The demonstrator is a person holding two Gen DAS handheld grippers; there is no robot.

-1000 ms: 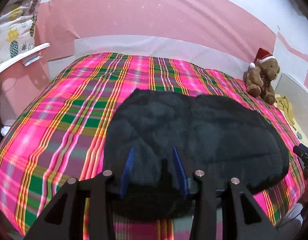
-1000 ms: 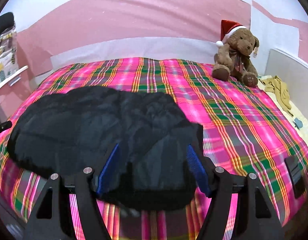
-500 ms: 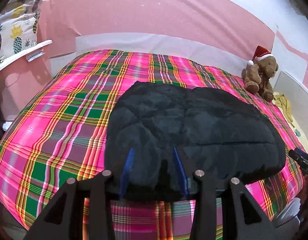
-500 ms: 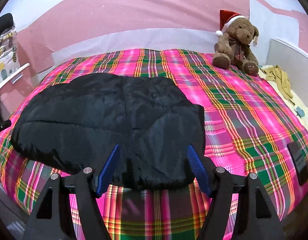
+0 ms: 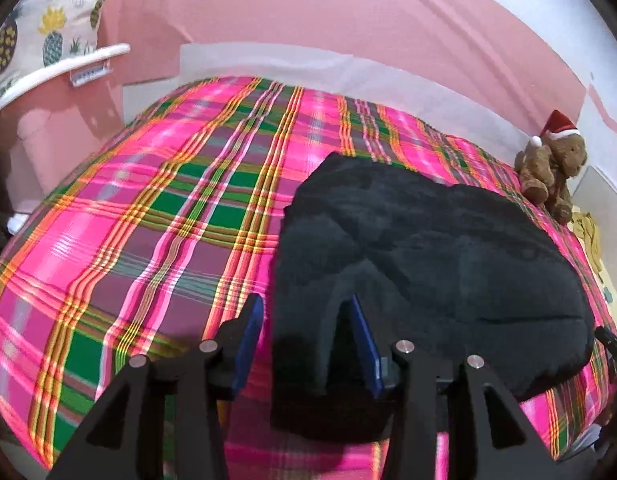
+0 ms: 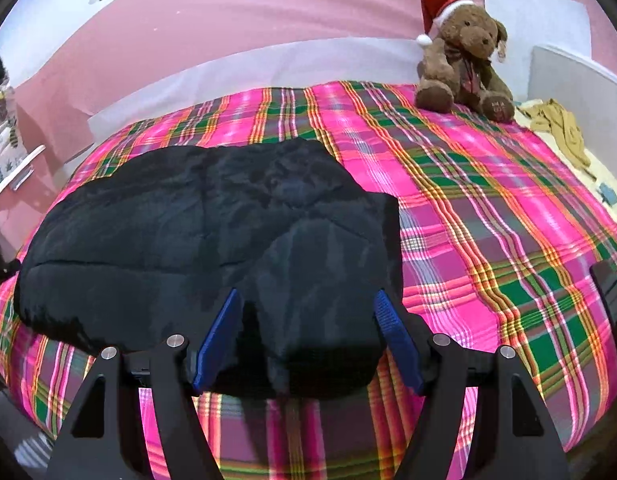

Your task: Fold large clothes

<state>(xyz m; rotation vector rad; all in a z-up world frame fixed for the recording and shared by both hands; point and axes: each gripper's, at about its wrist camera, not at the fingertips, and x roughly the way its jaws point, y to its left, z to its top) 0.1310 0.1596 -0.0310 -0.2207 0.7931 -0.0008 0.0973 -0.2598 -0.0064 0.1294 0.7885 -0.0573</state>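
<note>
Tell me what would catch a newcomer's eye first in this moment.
The bright pink-and-green plaid bedspread fills both views. A bulky black jacket lies along its near edge, with part of its near hem between each gripper's blue jaws. A brown teddy bear in a red Santa hat sits at the far right corner.

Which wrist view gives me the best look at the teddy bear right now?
The right wrist view: the teddy bear sits large and unobstructed at the far end of the plaid bedspread. In the left wrist view it is small and squeezed against the right edge.
</note>
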